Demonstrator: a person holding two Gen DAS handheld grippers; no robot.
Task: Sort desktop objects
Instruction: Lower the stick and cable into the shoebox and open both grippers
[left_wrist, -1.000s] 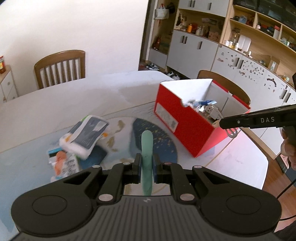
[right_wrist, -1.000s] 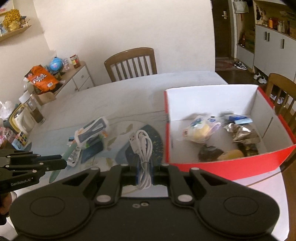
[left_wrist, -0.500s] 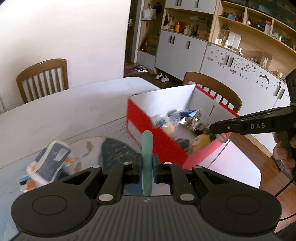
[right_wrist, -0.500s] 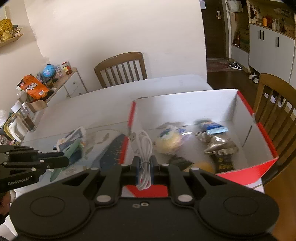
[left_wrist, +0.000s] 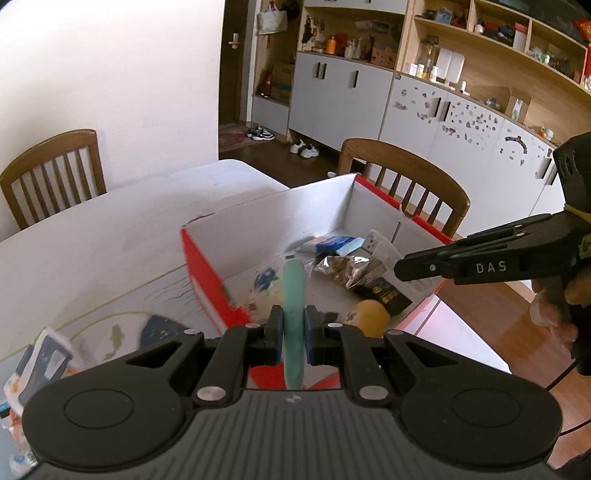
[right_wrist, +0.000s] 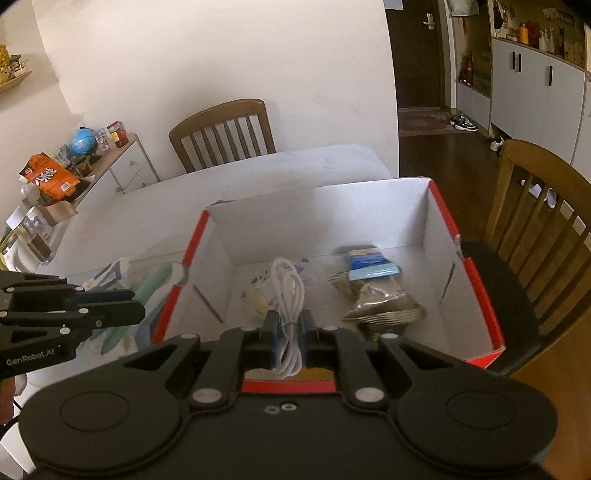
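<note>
Two loads are now over the red box (right_wrist: 476, 288) instead of out above the table's middle: my right gripper (right_wrist: 289, 338) pinches the coiled white cable (right_wrist: 287, 295), my left gripper (left_wrist: 294, 334) pinches the green stick (left_wrist: 293, 295). I judge both ready to drop. Only my left view shows the yellow item (left_wrist: 369, 314) at the box's near wall; only my right view shows the sideboard (right_wrist: 122, 166) beyond the table's left edge.
</note>
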